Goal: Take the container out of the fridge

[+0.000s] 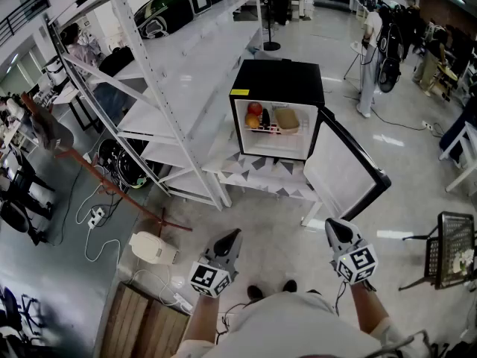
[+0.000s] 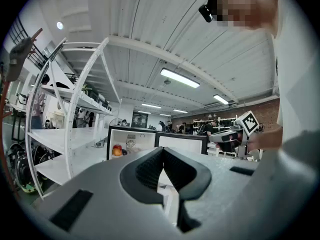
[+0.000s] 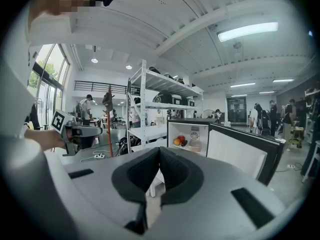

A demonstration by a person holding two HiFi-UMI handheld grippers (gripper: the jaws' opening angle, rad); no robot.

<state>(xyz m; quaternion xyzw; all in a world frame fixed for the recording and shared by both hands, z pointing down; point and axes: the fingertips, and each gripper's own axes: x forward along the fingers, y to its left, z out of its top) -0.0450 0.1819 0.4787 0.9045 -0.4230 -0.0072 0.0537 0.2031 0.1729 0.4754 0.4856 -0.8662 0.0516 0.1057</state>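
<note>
A small black fridge (image 1: 278,84) stands on a low white table (image 1: 253,176), its door (image 1: 346,166) swung open to the right. On its shelf sits a clear container (image 1: 286,119) with something tan inside, beside red and orange fruit (image 1: 254,115). My left gripper (image 1: 235,234) and right gripper (image 1: 330,226) are held low near my body, well short of the fridge, both shut and empty. The fridge (image 2: 131,141) shows small in the left gripper view. The container (image 3: 195,145) is visible ahead in the right gripper view.
A tall white shelving rack (image 1: 160,66) stands left of the fridge. A red pole (image 1: 112,181) leans across the floor at left, near cables and a power strip (image 1: 95,216). A black wire basket (image 1: 453,248) is at right. People stand in the background.
</note>
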